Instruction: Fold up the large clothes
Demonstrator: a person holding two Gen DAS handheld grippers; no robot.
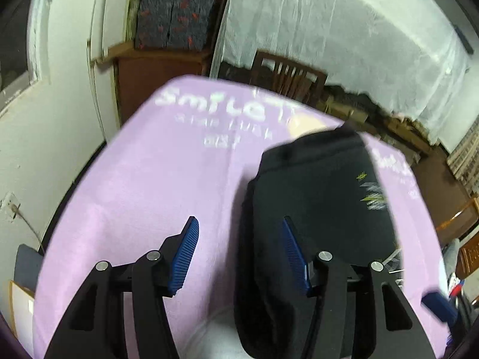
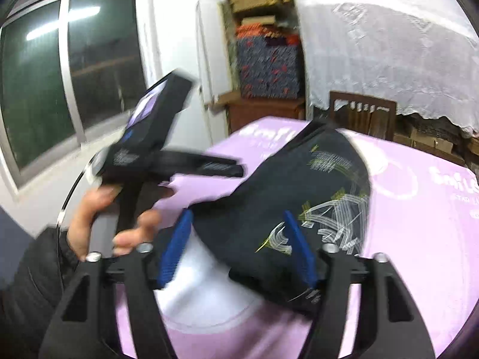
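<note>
Below, folded black garment [image 2: 299, 191] on pink cloth [image 1: 143, 179], right claw [image 2: 239, 248] gaping over it (untouched), left claw [image 1: 239, 254] likewise agape.

Held both hand-held grippers tilted downward with blue pads parted, left [image 1: 241, 254] and right [image 2: 239, 249], bare left hand [image 2: 98, 218] wrapped round its handle.

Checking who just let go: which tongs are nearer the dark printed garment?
Right. The right tongs straddle the dark garment, open. The left tongs sit at its left edge, mostly over the lilac cloth.
</note>
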